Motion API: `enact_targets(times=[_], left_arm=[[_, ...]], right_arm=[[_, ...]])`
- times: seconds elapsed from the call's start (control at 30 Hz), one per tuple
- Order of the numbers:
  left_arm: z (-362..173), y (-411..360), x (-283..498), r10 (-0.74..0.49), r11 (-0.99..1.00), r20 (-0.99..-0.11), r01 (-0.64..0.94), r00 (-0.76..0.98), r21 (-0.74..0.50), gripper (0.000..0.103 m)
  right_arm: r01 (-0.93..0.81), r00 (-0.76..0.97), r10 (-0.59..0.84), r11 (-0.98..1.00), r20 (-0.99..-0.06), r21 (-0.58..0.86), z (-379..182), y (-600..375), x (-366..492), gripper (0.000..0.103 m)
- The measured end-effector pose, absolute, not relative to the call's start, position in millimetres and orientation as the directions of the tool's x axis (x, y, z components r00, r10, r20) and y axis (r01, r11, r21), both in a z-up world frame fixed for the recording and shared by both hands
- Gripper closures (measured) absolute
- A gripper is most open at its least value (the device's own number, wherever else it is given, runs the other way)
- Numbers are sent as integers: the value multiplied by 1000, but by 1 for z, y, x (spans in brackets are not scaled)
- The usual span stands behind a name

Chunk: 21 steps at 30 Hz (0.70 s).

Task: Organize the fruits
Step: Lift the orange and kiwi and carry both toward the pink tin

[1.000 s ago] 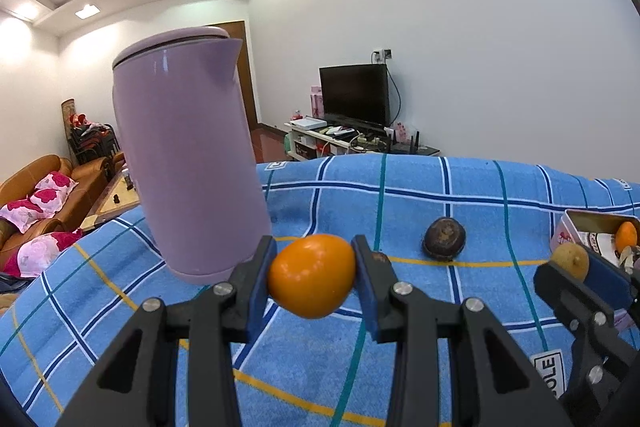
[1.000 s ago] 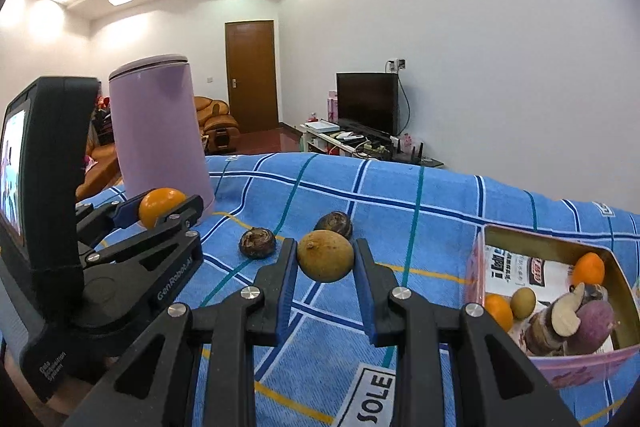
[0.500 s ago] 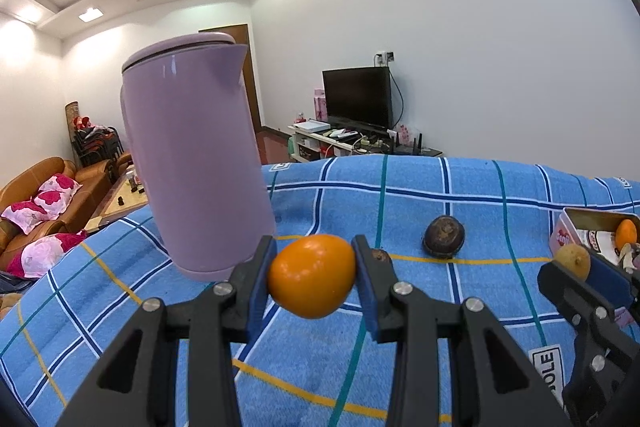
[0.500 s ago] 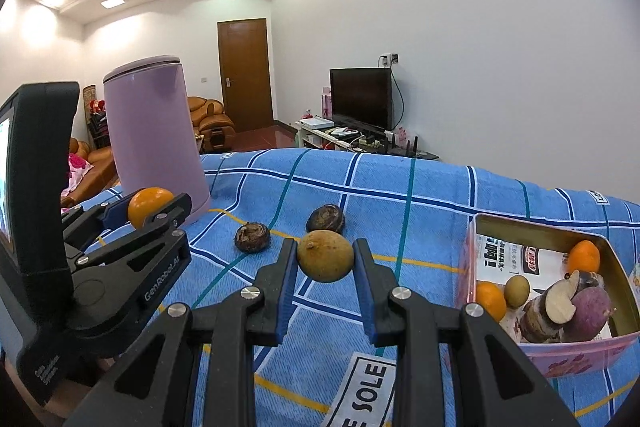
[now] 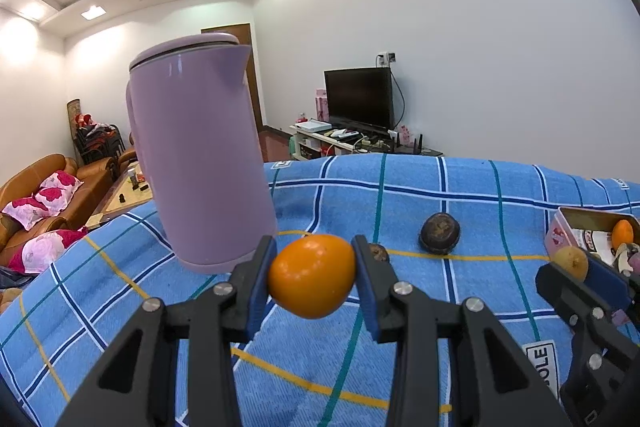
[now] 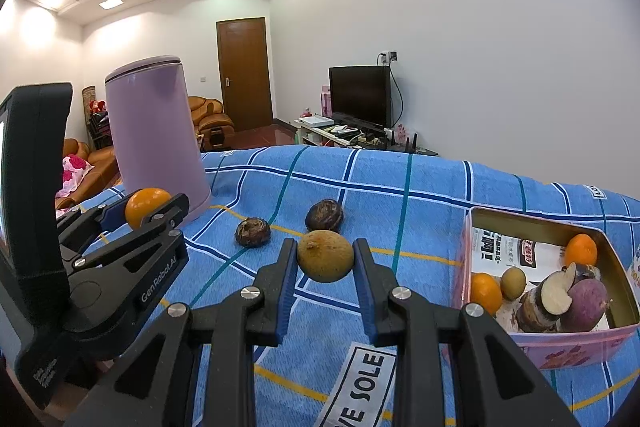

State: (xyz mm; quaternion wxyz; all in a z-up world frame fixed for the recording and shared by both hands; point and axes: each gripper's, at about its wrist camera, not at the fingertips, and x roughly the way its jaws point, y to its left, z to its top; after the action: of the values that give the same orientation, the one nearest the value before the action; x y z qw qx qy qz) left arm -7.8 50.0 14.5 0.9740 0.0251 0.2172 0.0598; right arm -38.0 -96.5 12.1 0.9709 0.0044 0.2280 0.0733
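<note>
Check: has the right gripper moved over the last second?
Yes. The right gripper has drifted right: the tin sits nearer image centre and the kettle further left.

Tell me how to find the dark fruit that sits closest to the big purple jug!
Start at the tall purple jug standing on the blue checked cloth. Just to its right, two dark brown fruits lie loose on the cloth. The one you want is nearer the jug and a bit smaller and wrinklier than its rounder neighbour, which lies farther back.
</note>
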Motion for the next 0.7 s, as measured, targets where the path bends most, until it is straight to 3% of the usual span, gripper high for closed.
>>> enact_targets(times=[0.7], left_arm=[[13,39,-18,115,993,-440,-94,891,70,63]], right_arm=[[-127,881,134,991,-454,47,12,-107,-50,73]])
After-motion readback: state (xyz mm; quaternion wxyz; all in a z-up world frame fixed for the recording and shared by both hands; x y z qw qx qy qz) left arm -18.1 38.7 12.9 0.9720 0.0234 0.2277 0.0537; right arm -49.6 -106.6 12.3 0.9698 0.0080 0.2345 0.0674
